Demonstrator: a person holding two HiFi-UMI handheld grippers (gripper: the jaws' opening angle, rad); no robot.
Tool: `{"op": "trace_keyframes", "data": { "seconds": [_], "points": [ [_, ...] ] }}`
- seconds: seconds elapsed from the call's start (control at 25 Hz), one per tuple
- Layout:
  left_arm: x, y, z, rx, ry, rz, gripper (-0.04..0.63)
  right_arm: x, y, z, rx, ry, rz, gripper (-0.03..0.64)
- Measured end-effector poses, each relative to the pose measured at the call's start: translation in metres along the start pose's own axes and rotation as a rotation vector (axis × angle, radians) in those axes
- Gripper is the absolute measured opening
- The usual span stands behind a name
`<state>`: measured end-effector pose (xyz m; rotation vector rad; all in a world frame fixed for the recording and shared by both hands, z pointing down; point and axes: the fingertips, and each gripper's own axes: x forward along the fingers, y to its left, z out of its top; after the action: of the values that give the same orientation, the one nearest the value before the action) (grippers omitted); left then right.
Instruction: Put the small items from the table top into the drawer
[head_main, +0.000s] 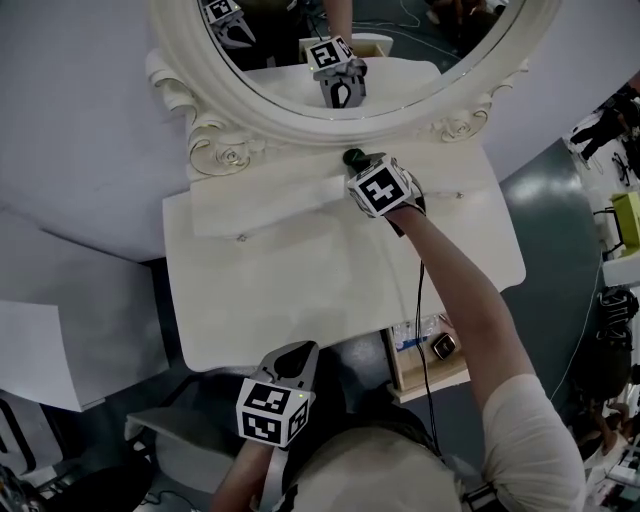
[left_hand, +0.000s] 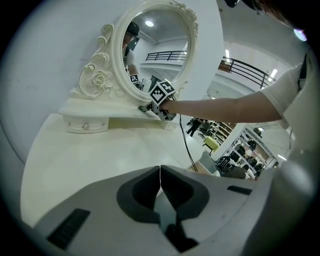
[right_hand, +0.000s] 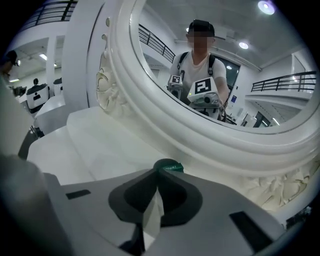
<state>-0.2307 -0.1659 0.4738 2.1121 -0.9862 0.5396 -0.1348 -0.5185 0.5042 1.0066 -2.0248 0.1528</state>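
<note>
A small dark green round item (right_hand: 169, 166) lies on the raised shelf (head_main: 270, 205) of the white dressing table (head_main: 280, 290), just under the mirror frame. My right gripper (head_main: 358, 166) reaches there, and its jaws are shut on the near edge of the green item (head_main: 353, 156). Most of the item is hidden behind the tips of the right gripper (right_hand: 160, 176). My left gripper (head_main: 297, 352) hovers at the table's front edge, jaws shut with nothing between them. From the left gripper (left_hand: 160, 170) I see the right gripper (left_hand: 151, 107) far off at the shelf.
An open drawer (head_main: 430, 368) at the table's front right holds a watch and other small things. The ornate oval mirror (head_main: 350, 112) rises behind the shelf. A small shelf drawer with a knob (left_hand: 85, 125) sits at left. A black cable hangs from my right arm.
</note>
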Motion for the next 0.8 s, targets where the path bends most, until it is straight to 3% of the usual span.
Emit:
{"op": "trace_keyframes", "data": {
  "seconds": [0.8],
  "points": [
    [-0.001,-0.026,0.003,0.047,-0.011,-0.017,0.057,-0.049,0.007,-0.007,0.013,-0.077,0.009,0.035]
  ]
}}
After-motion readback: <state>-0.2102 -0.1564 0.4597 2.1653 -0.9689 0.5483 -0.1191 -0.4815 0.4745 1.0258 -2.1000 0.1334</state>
